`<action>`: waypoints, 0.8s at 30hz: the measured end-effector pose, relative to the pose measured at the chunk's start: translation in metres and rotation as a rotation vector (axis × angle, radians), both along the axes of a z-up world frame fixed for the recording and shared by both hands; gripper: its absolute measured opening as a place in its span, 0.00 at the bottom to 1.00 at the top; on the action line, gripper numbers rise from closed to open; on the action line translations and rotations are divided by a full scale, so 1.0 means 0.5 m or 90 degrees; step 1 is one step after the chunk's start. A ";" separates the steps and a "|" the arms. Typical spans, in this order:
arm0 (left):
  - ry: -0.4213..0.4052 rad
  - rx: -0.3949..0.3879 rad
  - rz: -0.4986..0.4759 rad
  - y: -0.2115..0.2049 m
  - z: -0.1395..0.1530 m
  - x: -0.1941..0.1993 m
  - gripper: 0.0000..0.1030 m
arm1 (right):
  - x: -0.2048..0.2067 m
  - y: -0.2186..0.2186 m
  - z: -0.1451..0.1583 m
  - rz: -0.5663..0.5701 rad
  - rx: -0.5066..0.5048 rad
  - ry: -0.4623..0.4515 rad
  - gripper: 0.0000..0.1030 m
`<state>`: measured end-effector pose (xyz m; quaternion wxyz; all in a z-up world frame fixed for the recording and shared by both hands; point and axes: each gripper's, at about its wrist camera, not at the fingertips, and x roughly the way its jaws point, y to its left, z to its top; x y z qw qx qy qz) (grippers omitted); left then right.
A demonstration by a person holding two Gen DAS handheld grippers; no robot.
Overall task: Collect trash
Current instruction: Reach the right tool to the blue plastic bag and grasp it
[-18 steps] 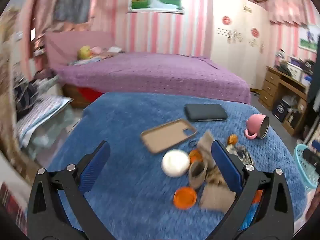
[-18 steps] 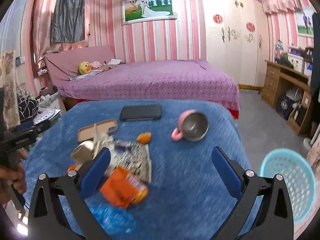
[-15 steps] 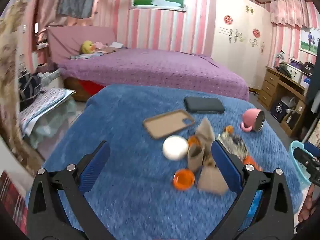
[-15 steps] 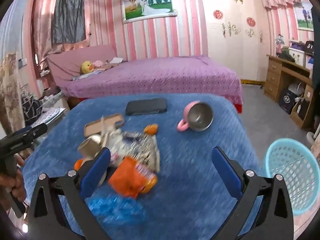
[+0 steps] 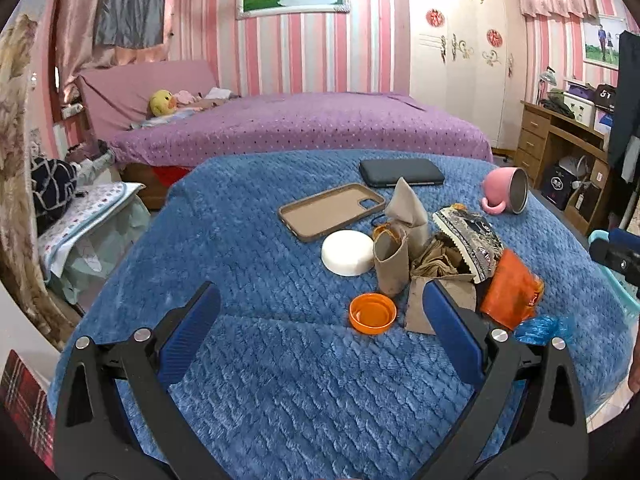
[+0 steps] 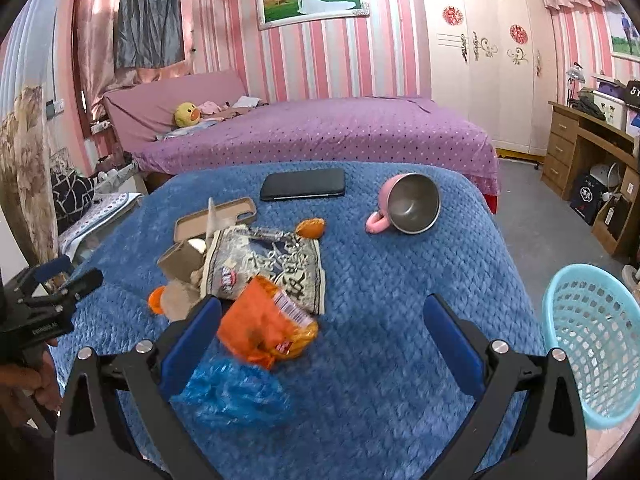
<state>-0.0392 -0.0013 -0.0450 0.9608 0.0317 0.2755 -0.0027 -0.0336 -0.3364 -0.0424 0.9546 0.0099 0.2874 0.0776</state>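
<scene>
Blue blanket (image 6: 400,280): litter heaped left of centre.
Orange wrapper (image 6: 266,330): near edge of heap.
Basket (image 6: 592,344): far right.
Left gripper (image 5: 320,332): jaws apart, empty.
Right gripper (image 6: 322,334): jaws apart, empty.

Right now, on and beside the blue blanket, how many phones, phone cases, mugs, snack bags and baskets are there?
Phone: 1
Phone case: 1
Mug: 1
Snack bags: 2, the orange bag and the patterned bag
Basket: 1
Total: 6

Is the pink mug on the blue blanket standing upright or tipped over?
Tipped over. The pink mug lies on its side on the blue blanket, its steel-lined mouth facing the camera, handle down by the blanket. It looks empty.
</scene>
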 end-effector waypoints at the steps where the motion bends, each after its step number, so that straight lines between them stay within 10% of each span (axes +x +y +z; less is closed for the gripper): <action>1: 0.003 -0.003 0.007 0.004 -0.001 0.005 0.95 | 0.005 -0.002 -0.001 0.001 -0.002 0.002 0.96; 24: 0.029 0.002 0.018 -0.023 -0.004 0.008 0.95 | -0.021 -0.033 0.014 0.020 0.040 0.004 0.96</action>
